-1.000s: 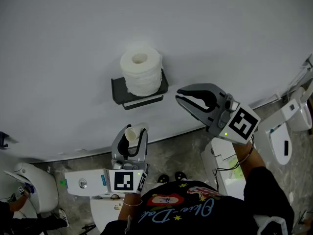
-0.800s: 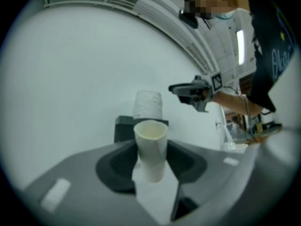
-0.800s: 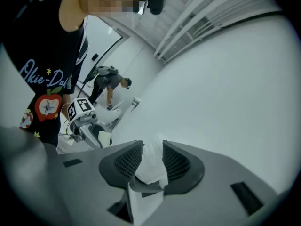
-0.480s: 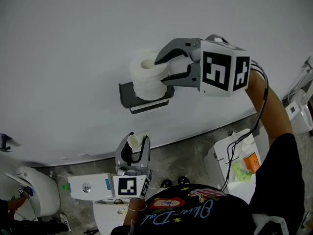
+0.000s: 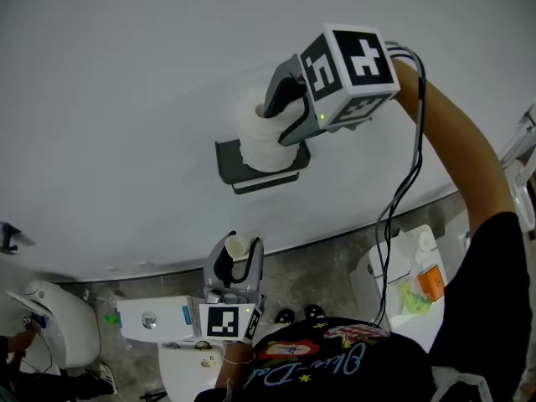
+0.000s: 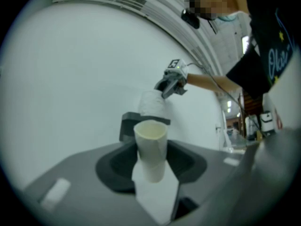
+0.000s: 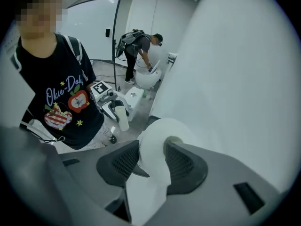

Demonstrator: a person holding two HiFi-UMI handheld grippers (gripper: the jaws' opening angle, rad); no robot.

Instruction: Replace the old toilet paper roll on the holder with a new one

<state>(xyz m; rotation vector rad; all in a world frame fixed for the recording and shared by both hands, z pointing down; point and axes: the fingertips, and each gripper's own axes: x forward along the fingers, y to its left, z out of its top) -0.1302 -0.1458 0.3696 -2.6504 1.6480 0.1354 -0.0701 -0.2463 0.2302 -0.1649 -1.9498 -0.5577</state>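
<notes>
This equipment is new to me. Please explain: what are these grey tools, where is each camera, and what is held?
A person holds one two-jaw gripper in each hand. One picture comes from a head camera looking down; the other two from cameras on the grippers. The left gripper is closed on an empty cardboard tube. The right gripper is at a full toilet paper roll standing on the dark holder on the wall; its jaws are opening, with the roll's side between them.

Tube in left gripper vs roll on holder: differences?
The tube is bare and slim; the roll is full and fat. The tube is clamped in the left gripper; the roll stands on the holder, its wall between the right gripper's opening jaws. Both are hollow, open end up.
</notes>
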